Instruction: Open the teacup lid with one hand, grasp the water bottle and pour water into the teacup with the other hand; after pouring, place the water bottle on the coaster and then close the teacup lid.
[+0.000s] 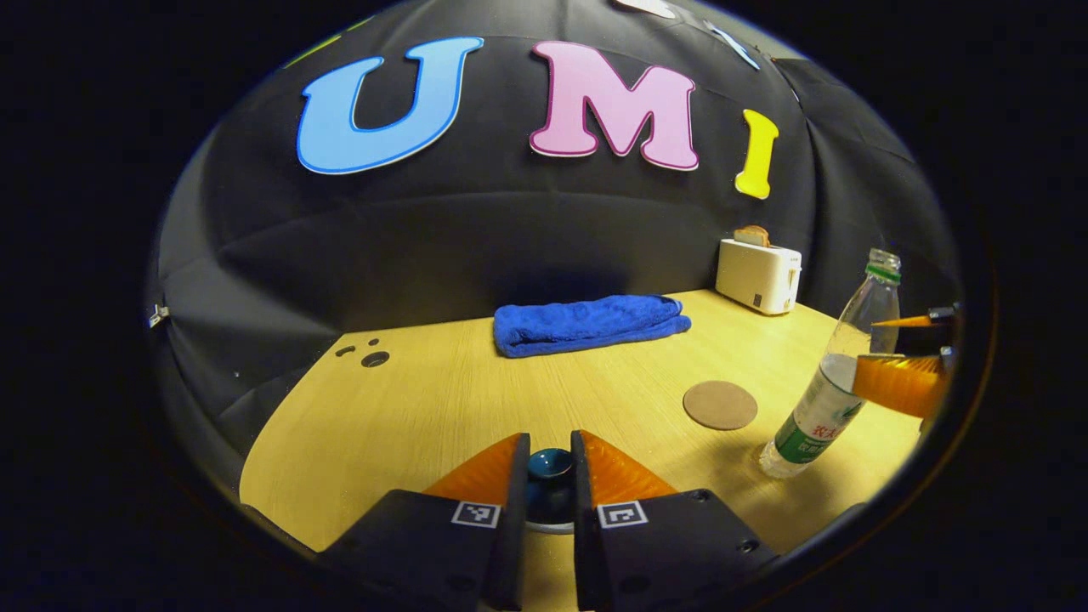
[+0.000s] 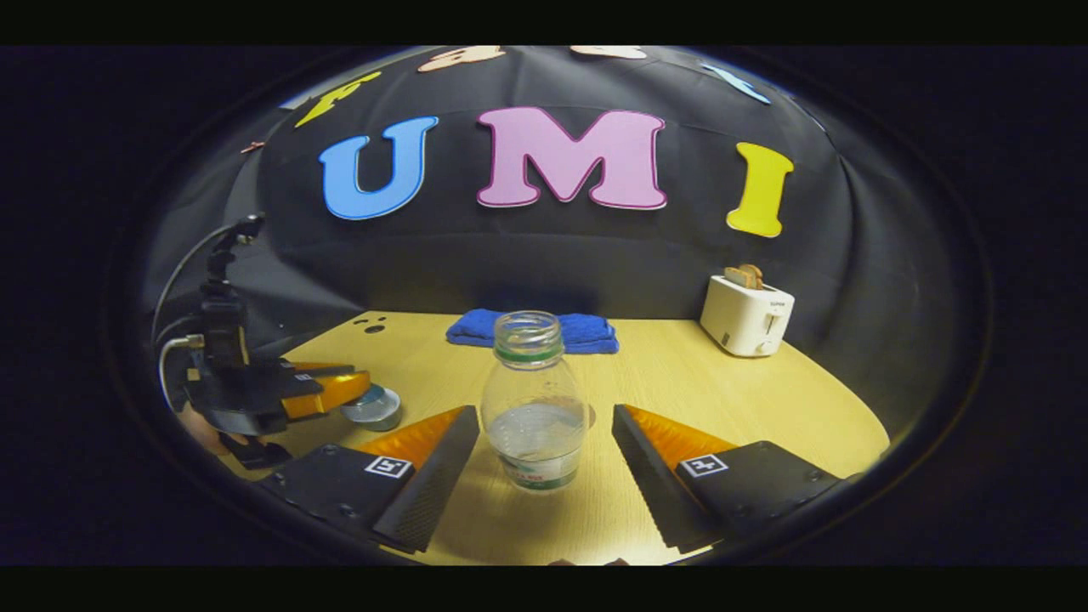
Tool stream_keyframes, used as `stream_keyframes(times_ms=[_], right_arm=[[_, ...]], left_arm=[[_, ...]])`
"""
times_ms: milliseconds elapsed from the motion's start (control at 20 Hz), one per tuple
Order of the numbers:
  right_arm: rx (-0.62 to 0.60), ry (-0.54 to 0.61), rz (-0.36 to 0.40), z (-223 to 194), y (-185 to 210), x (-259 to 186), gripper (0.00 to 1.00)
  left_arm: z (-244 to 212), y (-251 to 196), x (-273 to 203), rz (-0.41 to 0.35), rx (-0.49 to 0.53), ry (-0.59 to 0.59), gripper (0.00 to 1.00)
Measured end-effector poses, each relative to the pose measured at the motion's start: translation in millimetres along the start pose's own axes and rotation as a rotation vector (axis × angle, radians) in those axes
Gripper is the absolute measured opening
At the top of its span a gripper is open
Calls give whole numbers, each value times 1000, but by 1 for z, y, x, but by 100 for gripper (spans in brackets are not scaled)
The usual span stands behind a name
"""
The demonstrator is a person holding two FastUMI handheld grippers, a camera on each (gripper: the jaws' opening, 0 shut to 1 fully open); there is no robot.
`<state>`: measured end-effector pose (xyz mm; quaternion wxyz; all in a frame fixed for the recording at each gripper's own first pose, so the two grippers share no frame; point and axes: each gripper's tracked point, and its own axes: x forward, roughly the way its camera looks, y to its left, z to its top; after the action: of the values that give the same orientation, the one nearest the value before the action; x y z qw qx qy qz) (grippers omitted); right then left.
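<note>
A pale wooden surface (image 1: pixel 476 399) stands in front of a black cloth wall. In the left gripper view, the left gripper (image 1: pixel 550 476) sits low over the near edge of the surface, its two fingers (image 1: pixel 510 476) closed around the round dark-blue knob of the teacup lid (image 1: pixel 549 466), one finger pressing each side. The grey rim of the teacup (image 1: pixel 548 527) peeks out beneath them.

In the right gripper view, that same gripper appears at the left, reaching over the small grey teacup (image 2: pixel 374 408), with cables rising behind it.

The clear plastic water bottle (image 2: pixel 534 399) with a green neck ring and a green and white label has no cap and is partly filled with water. In the right gripper view it stands upright on the surface, centred between the fingers of the right gripper (image 2: pixel 544 459). These fingers (image 2: pixel 433 467) are spread wide, with a gap on each side of the bottle, touching nothing.

In the left gripper view the bottle (image 1: pixel 829 382) is at the far right, with the right gripper's fingers (image 1: pixel 901 382) at its side. Just to its left lies the round brown cork coaster (image 1: pixel 720 405), flat and bare.

Further back, a folded blue towel (image 1: pixel 591 324) lies along the wall. A white toaster (image 1: pixel 758 274) holding a slice of bread stands in the back right corner.
</note>
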<state>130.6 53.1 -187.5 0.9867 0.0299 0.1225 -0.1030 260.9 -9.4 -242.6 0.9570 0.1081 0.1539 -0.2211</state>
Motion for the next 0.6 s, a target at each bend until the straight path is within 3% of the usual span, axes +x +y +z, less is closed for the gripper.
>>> stream_keyframes(times_ms=[600], right_arm=[[5,10,22,-18,6,38,98]], left_arm=[[-11,26,-30,53,-55,18,27]])
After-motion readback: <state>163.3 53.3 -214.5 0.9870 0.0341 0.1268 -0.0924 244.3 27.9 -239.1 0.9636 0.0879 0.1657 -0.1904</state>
